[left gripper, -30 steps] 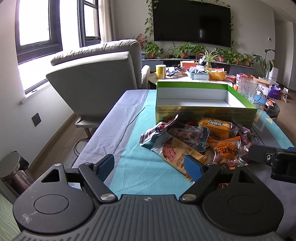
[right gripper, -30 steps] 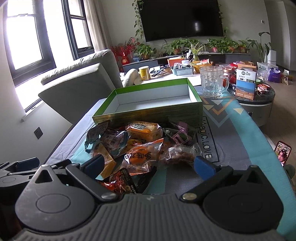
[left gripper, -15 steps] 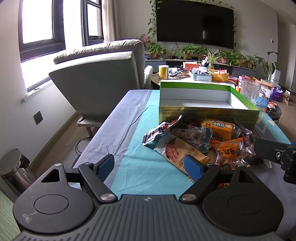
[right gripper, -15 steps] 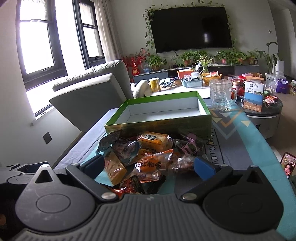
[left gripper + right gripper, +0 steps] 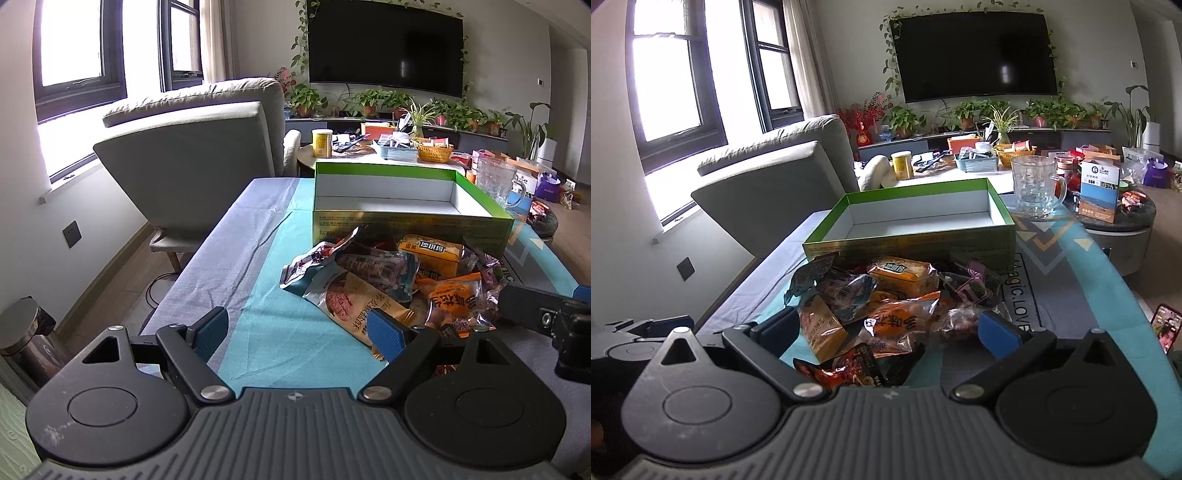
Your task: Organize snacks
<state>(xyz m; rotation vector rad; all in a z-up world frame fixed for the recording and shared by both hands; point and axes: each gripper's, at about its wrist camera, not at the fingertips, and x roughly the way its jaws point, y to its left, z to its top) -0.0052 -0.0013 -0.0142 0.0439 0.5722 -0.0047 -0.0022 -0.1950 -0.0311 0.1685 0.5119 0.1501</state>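
A pile of snack packets [image 5: 399, 284] lies on the teal and grey tablecloth in front of an empty green box [image 5: 406, 206] with a white inside. The pile [image 5: 886, 295] and the box [image 5: 916, 225] also show in the right wrist view. My left gripper [image 5: 299, 332] is open and empty, low over the cloth at the pile's near left. My right gripper [image 5: 890, 332] is open and empty, its fingers either side of the near packets, above them. The right gripper's body [image 5: 546, 317] shows at the right edge of the left wrist view.
A glass mug [image 5: 1034, 192] stands right of the box. A grey armchair [image 5: 199, 155] is left of the table. A cluttered low table [image 5: 960, 162] lies behind. A small round table [image 5: 1115, 214] with boxes is at the right. A bin [image 5: 26, 332] stands on the floor at left.
Both grippers have risen and pitched upward a little; the pile and box sit lower in both views. Both stay open. Nothing on the table has moved.
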